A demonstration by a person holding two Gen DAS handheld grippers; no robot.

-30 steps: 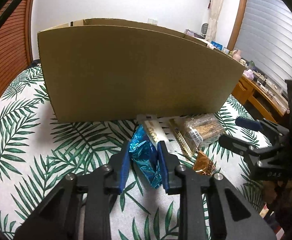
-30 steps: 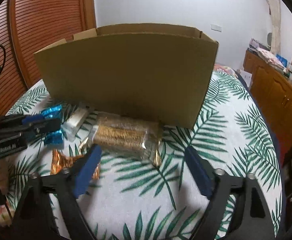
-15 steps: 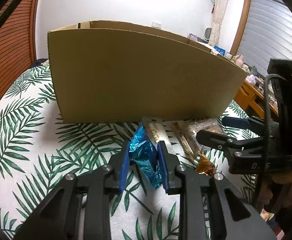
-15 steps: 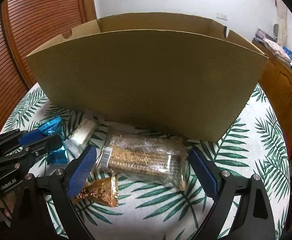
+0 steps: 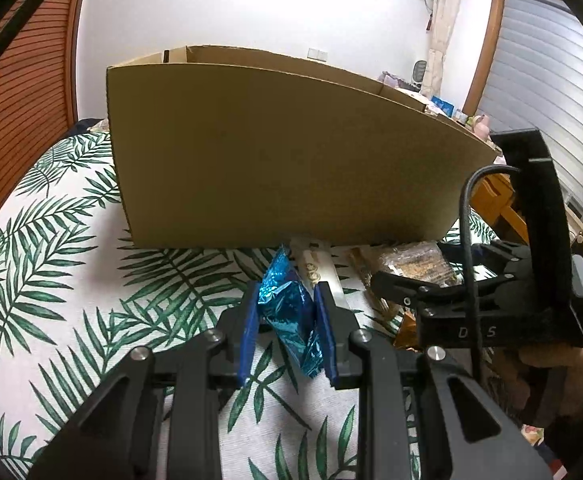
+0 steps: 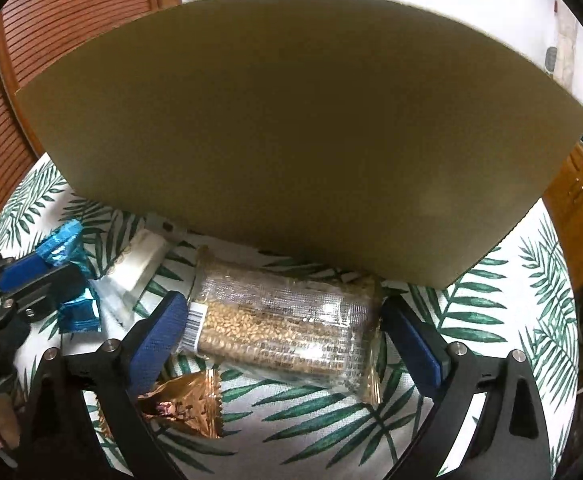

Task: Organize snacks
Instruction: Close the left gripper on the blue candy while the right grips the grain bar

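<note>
Item: blue foil snack (image 5: 287, 308) — crinkled, pinched in my left gripper (image 5: 287, 320). My right gripper (image 6: 287, 340) gapes around clear grain bar pack (image 6: 287, 332). Leaf-print tablecloth (image 5: 51, 280); cardboard box (image 5: 283, 160) at twelve o'clock.

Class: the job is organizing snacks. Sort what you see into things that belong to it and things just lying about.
Belongs: blue packet in left gripper; clear packet between open right gripper; white bar; gold packet; box.

Lying about: fan; cabinet.

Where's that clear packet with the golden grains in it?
In the right wrist view the clear packet lies on the leaf-print cloth before the cardboard box, between the open right gripper fingers.
</note>
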